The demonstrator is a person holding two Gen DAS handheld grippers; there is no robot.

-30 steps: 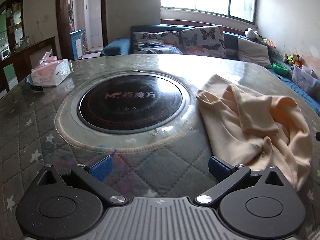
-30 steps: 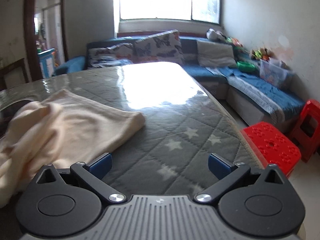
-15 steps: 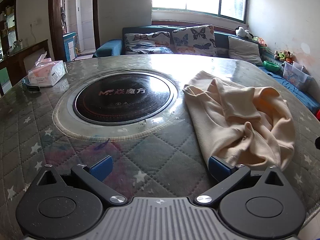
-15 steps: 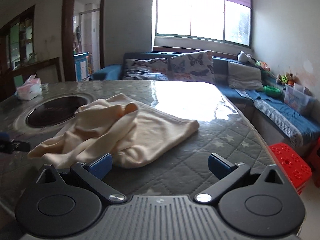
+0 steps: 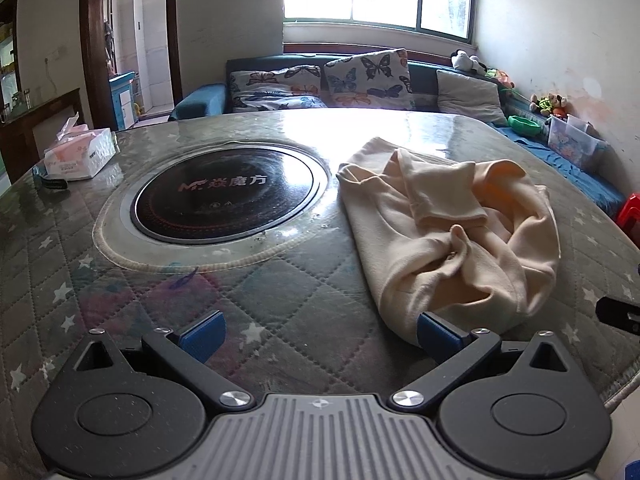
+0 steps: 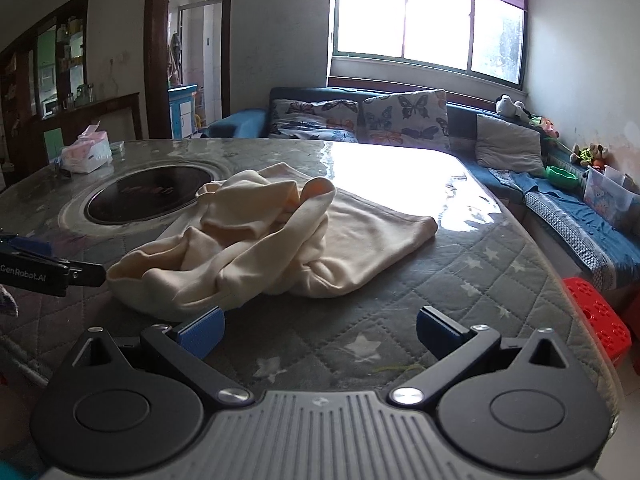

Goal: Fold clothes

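Both hand-held grippers, left and right, gape empty; crumpled cream garment hides its own shape.

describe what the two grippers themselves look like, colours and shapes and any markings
Both look identical: the left gripper and right gripper have black linkage arms with silver pivot screws, round black discs, a ribbed grey centre body, and blue ribbed pads. The right view shows the left gripper's side, printed GenRobot.AI. No cables or sleeves visible.

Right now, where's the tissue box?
Tissue box sits at the table's far left edge in the left wrist view, left of the cooktop, away from the garment.
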